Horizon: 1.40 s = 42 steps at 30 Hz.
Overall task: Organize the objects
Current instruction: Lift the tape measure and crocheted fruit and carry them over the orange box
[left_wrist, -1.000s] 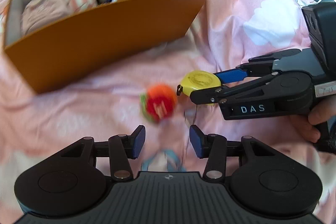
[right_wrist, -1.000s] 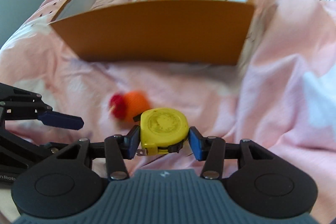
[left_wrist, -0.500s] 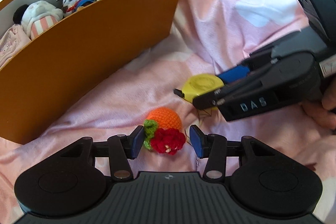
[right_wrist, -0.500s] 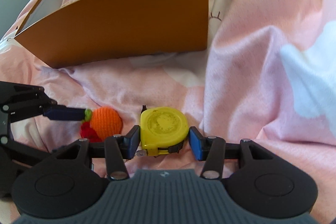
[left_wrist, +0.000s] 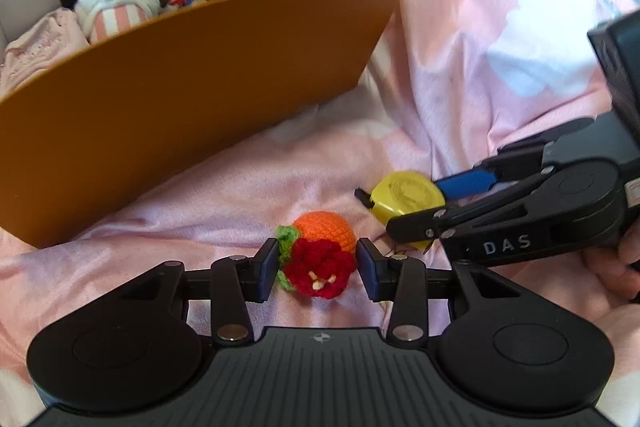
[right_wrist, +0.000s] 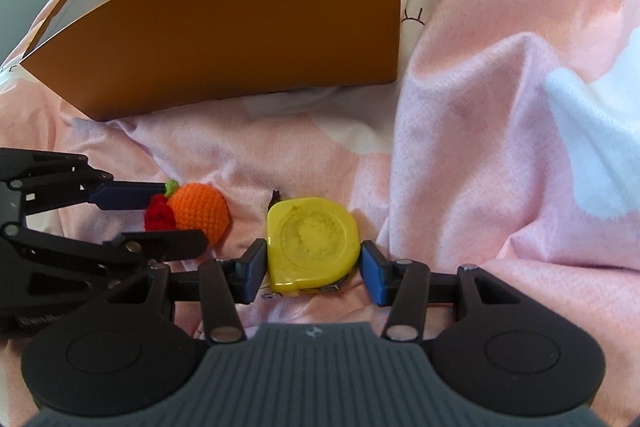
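A crocheted toy (left_wrist: 320, 247), an orange ball with a red flower and green leaf, lies on the pink quilt (left_wrist: 460, 59). My left gripper (left_wrist: 318, 269) straddles it and its jaws are closing. The pads stand right at the toy's sides without squeezing it. The same toy (right_wrist: 198, 211) shows in the right wrist view between the left gripper's fingers (right_wrist: 124, 197). My right gripper (right_wrist: 312, 273) is shut on a yellow tape measure (right_wrist: 312, 241), held low over the quilt. From the left wrist view the tape measure (left_wrist: 406, 195) sits just right of the toy.
An orange box (left_wrist: 192, 79) with white inner walls stands behind on the quilt, holding plush toys (left_wrist: 112, 1) and a pink cloth. A hand (left_wrist: 616, 263) holds the right gripper at the right edge. Rumpled quilt folds rise to the right.
My left gripper came down over the crocheted toy and its jaws narrowed around it. My right gripper sank toward the quilt with the tape measure still in it.
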### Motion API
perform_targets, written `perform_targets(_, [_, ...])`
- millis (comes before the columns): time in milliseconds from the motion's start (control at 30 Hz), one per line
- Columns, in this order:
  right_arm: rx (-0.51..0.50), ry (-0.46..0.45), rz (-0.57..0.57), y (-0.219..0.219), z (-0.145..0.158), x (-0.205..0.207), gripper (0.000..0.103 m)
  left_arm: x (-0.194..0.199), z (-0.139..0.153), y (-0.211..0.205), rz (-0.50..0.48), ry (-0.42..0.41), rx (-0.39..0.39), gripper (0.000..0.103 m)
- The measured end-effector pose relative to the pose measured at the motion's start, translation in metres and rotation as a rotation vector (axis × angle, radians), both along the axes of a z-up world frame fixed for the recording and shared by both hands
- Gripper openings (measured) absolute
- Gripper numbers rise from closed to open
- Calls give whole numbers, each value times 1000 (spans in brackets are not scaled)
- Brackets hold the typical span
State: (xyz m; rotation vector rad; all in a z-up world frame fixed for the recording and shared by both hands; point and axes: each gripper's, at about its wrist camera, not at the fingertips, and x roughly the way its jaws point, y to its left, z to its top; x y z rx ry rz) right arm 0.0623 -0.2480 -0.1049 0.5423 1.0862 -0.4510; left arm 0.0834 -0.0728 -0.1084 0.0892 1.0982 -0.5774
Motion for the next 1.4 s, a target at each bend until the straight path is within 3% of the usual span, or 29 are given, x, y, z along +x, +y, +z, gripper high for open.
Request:
perform_targets(267, [-24,-44,-4,1,17,-5,52,-4,37,13,67,-88,-79,47])
perform_targets(533, [-60,-148,34,8,65,-4,52,-4,85,21,114,-175,-155,47])
perform_targets(967, [-211,-282,120,11,146,17,52,20,128,34,210,-315,-160,47])
perform_targets(1233, [-194,-320,143,-10,164,52,52,59,127,53,276,-267,-173,47])
perform_targets(1400, [-144,-283,142,-32,150,80,52,78,115,60,292,-211,-172,47])
